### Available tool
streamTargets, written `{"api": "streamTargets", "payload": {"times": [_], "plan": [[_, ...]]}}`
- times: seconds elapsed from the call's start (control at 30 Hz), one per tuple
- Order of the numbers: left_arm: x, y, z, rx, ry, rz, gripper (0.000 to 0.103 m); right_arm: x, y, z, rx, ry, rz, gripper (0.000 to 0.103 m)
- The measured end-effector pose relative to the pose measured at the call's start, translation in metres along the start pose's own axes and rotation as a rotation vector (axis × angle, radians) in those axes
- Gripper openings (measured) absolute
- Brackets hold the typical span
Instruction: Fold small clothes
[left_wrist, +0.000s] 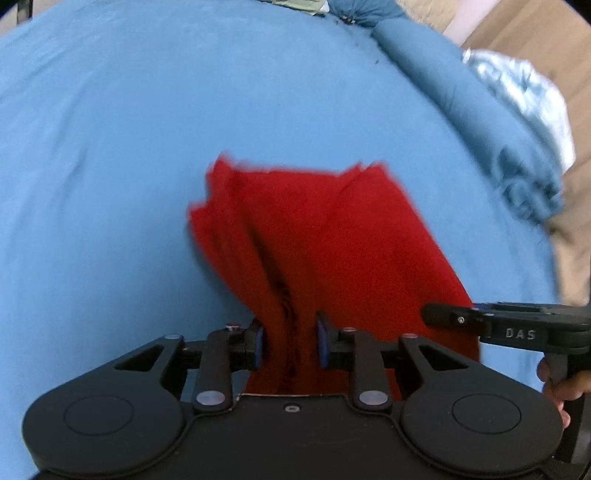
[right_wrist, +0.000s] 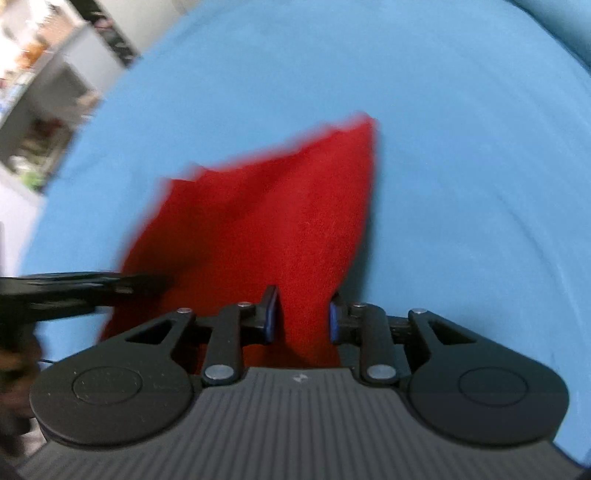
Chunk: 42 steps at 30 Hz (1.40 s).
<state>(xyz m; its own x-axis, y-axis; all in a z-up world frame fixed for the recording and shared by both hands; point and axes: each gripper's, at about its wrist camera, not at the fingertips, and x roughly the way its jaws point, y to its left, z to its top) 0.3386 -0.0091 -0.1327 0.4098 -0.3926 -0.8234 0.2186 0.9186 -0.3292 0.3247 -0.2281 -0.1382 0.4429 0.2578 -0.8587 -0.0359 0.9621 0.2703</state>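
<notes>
My left tool is clamped on a bunched edge of the red cloth, and my right tool pinches another edge of it. The cloth hangs from these 2 tools over the blue bedsheet, blurred.

The small garment was plain bright red, with no print. It lay against a plain light blue sheet, and a darker blue bundle of bedding sat beside pale silvery-white fabric. Both grippers were black with blue pads.
</notes>
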Motion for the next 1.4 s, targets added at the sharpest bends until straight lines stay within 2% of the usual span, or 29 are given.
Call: {"api": "streamTargets", "payload": {"times": [0.03,0.13,0.2,0.27,0.37,0.4,0.47,0.57,0.6,0.67,0.8,0.93,1.07,1.2,1.23,1.27,1.33,1.4], "plan": [[0.0,-0.004,-0.006,0.022,-0.009,0.022,0.036,0.007,-0.015,-0.02,0.05,-0.045,0.008,0.052],[0.001,-0.01,-0.007,0.063,-0.033,0.072,0.044,0.008,-0.023,-0.023,0.1,-0.067,0.028,0.056],[-0.002,-0.008,-0.007,0.077,-0.037,0.094,0.051,0.005,-0.019,-0.019,0.07,-0.072,0.023,0.059],[-0.005,-0.012,0.0,0.095,-0.051,0.141,0.067,0.002,-0.014,-0.016,0.054,-0.071,0.015,0.063],[-0.021,-0.013,0.001,0.105,-0.111,0.208,0.082,-0.018,-0.018,-0.004,0.031,-0.128,-0.003,0.083],[-0.023,-0.01,-0.001,0.101,-0.122,0.224,0.083,-0.016,-0.007,-0.003,0.032,-0.152,-0.006,0.091],[-0.026,-0.006,-0.004,0.088,-0.132,0.247,0.083,-0.022,-0.014,-0.001,0.035,-0.187,-0.012,0.095],[-0.018,0.002,-0.016,0.084,-0.137,0.286,0.084,-0.019,-0.017,-0.002,0.025,-0.201,-0.024,0.096],[-0.014,0.005,-0.023,0.086,-0.143,0.295,0.084,-0.006,-0.017,-0.008,-0.018,-0.205,-0.069,0.096],[-0.004,0.011,-0.031,0.081,-0.164,0.295,0.086,0.009,-0.02,-0.016,-0.067,-0.2,-0.104,0.096],[0.009,0.02,-0.04,0.024,-0.235,0.264,0.091,0.017,-0.033,-0.032,-0.06,-0.253,-0.083,0.102],[0.013,0.018,-0.043,0.045,-0.283,0.274,0.092,0.02,-0.037,-0.036,-0.049,-0.288,-0.063,0.103],[-0.002,0.011,-0.042,0.049,-0.307,0.301,0.089,-0.007,-0.029,-0.044,-0.062,-0.361,-0.068,0.1],[-0.051,-0.014,-0.046,0.086,-0.394,0.318,0.089,-0.071,-0.012,-0.06,-0.076,-0.463,-0.073,0.1],[-0.065,-0.021,-0.047,0.097,-0.411,0.324,0.089,-0.071,-0.012,-0.06,-0.076,-0.463,-0.073,0.101],[-0.08,-0.03,-0.049,0.104,-0.422,0.33,0.09,-0.109,-0.003,-0.069,-0.074,-0.484,-0.085,0.101],[-0.113,-0.046,-0.054,0.105,-0.445,0.324,0.09,-0.149,0.006,-0.08,-0.073,-0.502,-0.11,0.103],[-0.143,-0.063,-0.061,0.109,-0.464,0.317,0.095,-0.182,0.015,-0.092,-0.086,-0.517,-0.133,0.103]]}}
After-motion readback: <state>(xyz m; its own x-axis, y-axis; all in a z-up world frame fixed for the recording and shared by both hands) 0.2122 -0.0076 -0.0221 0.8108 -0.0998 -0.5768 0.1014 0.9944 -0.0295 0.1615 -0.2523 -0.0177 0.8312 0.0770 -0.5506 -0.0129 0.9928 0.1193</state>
